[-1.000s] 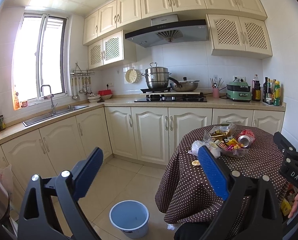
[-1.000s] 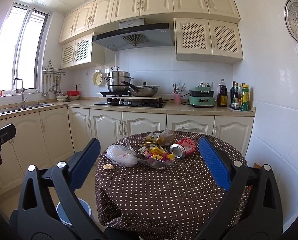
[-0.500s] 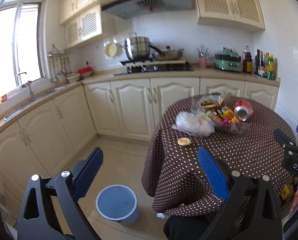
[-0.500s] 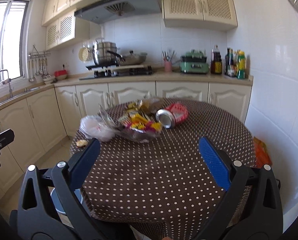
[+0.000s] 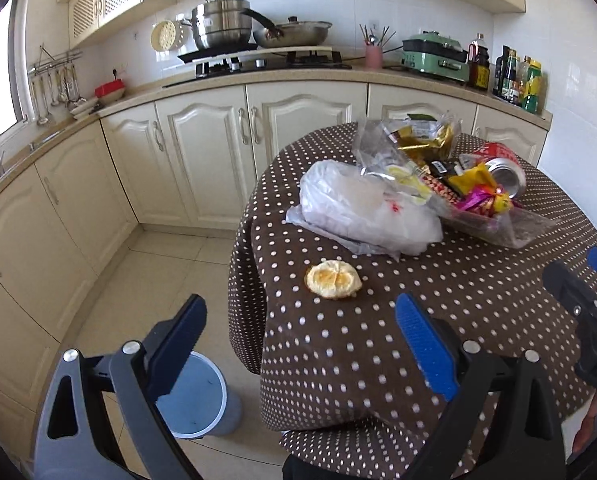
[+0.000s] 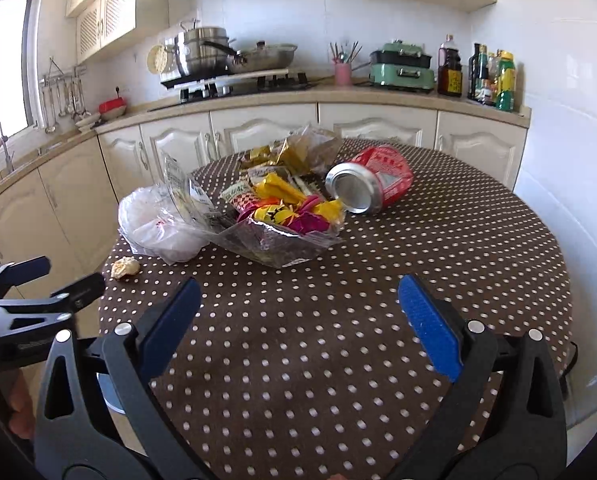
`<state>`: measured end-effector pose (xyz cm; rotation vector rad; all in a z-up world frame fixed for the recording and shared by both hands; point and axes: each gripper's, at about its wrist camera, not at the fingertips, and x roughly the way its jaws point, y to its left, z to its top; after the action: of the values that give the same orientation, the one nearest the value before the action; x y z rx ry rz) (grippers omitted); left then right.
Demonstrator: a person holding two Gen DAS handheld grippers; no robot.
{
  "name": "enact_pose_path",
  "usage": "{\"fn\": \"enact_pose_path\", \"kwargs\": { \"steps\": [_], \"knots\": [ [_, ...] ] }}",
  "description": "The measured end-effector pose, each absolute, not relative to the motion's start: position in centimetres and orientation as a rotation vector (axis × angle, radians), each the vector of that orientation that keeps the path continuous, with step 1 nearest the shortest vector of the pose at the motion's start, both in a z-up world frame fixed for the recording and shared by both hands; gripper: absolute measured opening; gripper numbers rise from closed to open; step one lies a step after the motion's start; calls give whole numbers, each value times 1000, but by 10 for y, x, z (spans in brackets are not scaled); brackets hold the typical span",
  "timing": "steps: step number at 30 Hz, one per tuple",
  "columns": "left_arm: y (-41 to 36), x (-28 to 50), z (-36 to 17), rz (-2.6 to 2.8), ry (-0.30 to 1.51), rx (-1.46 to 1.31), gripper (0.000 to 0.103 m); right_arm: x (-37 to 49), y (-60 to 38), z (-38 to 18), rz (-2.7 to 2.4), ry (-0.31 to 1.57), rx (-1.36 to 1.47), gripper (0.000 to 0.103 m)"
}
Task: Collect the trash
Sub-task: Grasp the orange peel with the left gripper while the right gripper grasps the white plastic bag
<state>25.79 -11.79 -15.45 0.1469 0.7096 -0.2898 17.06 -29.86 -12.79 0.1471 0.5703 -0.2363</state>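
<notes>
Trash lies on a round table with a brown dotted cloth (image 5: 478, 304) (image 6: 378, 320): a crumpled white plastic bag (image 5: 358, 208) (image 6: 158, 228), a clear bag of coloured wrappers (image 5: 474, 196) (image 6: 282, 216), a red can on its side (image 5: 504, 168) (image 6: 372, 186) and a yellow peel (image 5: 332, 280) (image 6: 125, 268). A blue bin (image 5: 196, 396) stands on the floor at the table's left. My left gripper (image 5: 298, 344) is open just short of the peel. My right gripper (image 6: 298, 320) is open over bare cloth, short of the wrappers.
Cream cabinets and a counter (image 5: 258, 80) run behind the table, with a stove, pots (image 5: 222, 24), a green appliance (image 6: 402, 68) and bottles (image 6: 494, 76). A white wall (image 6: 570, 140) stands close on the right. Tiled floor (image 5: 158, 264) lies left of the table.
Both grippers have tilted down and moved in toward the table; the trash now looks larger and nearer. Both stay open with nothing in them.
</notes>
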Motion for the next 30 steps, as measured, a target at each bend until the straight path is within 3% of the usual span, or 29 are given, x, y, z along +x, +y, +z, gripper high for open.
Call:
{"fn": "enact_pose_path", "kwargs": {
  "steps": [4, 8, 9, 10, 30],
  "knots": [
    [-125, 285, -168, -332, 775, 131, 64, 184, -295, -131, -225, 601, 146, 97],
    [-131, 298, -175, -361, 793, 119, 57, 192, -291, -135, -218, 621, 144, 97],
    [-132, 299, -176, -362, 788, 121, 51, 193, -290, -135, -217, 625, 143, 97],
    [-132, 300, -176, -354, 779, 125, 36, 195, -289, -136, -214, 628, 143, 97],
    [-16, 274, -156, -290, 699, -43, 35, 279, -192, -131, -68, 701, 21, 97]
  ]
}}
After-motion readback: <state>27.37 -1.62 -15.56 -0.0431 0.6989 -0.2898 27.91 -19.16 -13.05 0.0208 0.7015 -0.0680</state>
